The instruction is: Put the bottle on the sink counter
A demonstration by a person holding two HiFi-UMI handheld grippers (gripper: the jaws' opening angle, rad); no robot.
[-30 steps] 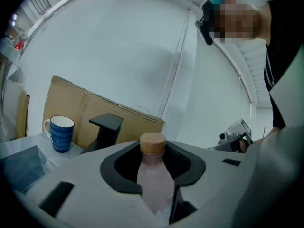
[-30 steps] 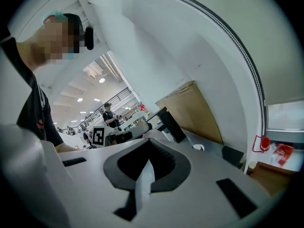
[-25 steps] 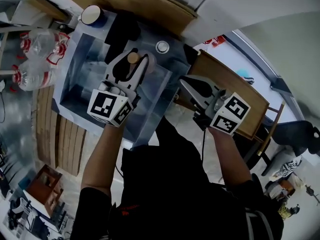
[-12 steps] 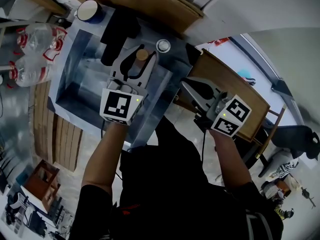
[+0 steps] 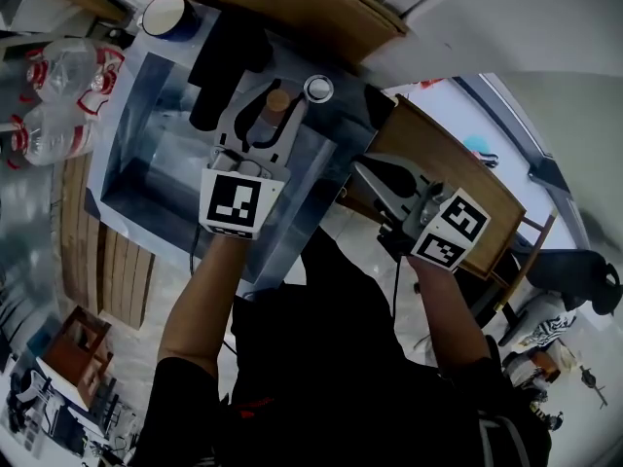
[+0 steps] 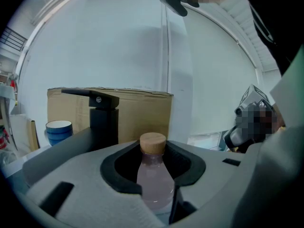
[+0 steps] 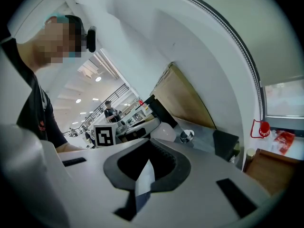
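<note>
- Head view: the left tool (image 5: 270, 105) reaches over the right-hand side of the steel sink (image 5: 146, 178). The bottle (image 5: 276, 102) stands between its two jaws with the wooden cap uppermost. The cap lies just beside a round metal fitting (image 5: 317, 89) on the surface (image 5: 316, 159) that runs along the sink's rim, and to the right of the black faucet (image 5: 216, 66). A blue mug (image 5: 165, 16) sits at the sink's far-left corner, and brown cardboard (image 5: 292, 8) stands behind. The right tool (image 5: 370, 171) hangs well apart from the bottle, near the edge of a wooden table (image 5: 467, 178), with its jaws drawn to a point.
- Left gripper view: the bottle (image 6: 153, 177) is upright and centred in the tool. The dark pads (image 6: 110, 172) pinch its clear body from both sides, and the cap (image 6: 153, 143) rises above them. The bottle's base is hidden under the jaws, so it cannot be told whether it touches the surface. The faucet (image 6: 102, 118), the mug (image 6: 59, 131) and the cardboard (image 6: 142, 113) show beyond, to the left.
- Right gripper view: the right tool (image 7: 141, 186) has its jaws pressed together, with nothing between them. Past the tips show the round fitting (image 7: 186, 136), the faucet (image 7: 159, 110) and the left tool's marker cube (image 7: 105, 136).
</note>
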